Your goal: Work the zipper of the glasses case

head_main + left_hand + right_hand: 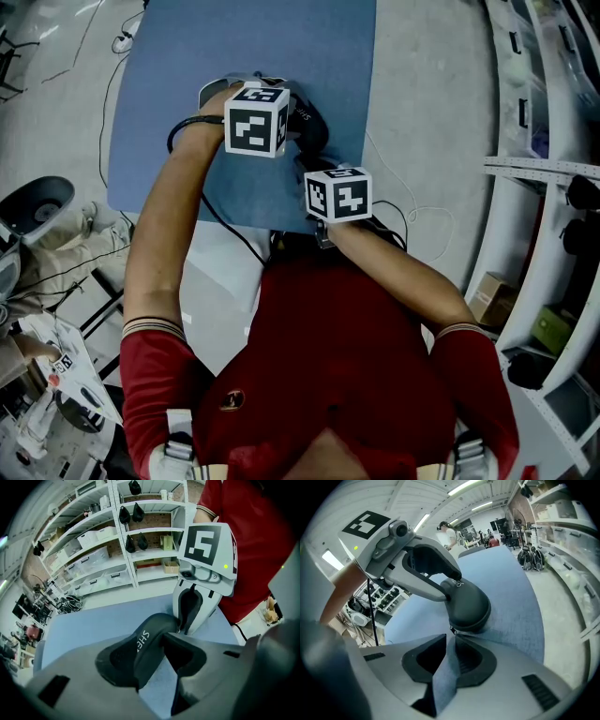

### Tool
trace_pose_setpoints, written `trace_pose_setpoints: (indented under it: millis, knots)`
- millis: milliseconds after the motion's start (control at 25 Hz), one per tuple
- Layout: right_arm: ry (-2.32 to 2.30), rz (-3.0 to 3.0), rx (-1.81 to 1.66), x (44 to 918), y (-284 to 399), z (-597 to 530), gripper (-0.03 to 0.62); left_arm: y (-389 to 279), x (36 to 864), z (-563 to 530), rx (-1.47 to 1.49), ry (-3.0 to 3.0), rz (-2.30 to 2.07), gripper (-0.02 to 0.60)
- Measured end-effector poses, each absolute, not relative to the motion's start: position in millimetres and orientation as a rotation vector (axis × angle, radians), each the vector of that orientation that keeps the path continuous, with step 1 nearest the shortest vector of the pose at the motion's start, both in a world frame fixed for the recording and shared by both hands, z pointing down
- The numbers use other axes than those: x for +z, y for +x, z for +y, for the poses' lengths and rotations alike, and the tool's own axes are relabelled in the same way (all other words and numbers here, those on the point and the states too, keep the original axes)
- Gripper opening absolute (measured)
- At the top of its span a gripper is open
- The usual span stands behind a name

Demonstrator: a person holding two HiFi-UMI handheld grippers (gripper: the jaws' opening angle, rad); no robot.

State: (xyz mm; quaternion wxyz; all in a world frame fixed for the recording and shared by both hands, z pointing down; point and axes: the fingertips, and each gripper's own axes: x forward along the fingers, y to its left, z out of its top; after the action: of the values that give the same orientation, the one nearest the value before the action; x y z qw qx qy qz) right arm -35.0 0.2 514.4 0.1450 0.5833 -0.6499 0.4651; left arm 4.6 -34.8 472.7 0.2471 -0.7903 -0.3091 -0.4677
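left hand-held gripper pinching glasses case | right hand-held gripper spread, case just beyond its tips

Blue-covered table on a pale grey concrete floor; loose cables lie on the floor beside it. Behind the table, in the left gripper view, stands white open shelving backed by a brick wall. Its boards carry translucent storage bins and small boxes, with dark bags hung from the upper levels. A second white rack runs along the right edge of the head view, with a cardboard box at its foot. Long strip lights line a white ceiling. The far end of the hall holds benches and people, too small to detail.
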Motion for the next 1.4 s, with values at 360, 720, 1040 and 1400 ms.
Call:
trace_pose_setpoints:
  millis: [360, 720, 1040, 1400]
  knots:
    - [1.620, -1.908, 1.188, 504.2, -14.9, 14.4, 0.075, 12.4, 452.6, -38.0, -1.168, -2.306, -0.706, 0.161]
    - [1.642, -1.934, 0.782, 476.1, 34.5, 6.9, 0.060, 19.1, 405.7, -41.5, -0.882, -2.711, -0.353, 0.161]
    - [1.675, -2.045, 0.484, 429.1, 51.8, -16.5, 0.020, 14.5, 378.9, -36.1, -0.620, -2.953, 0.059, 0.159]
    - [1.694, -2.251, 0.286, 381.3, 39.8, -21.7, 0.002, -6.1, 344.2, -28.0, -0.311, -3.022, 0.579, 0.101]
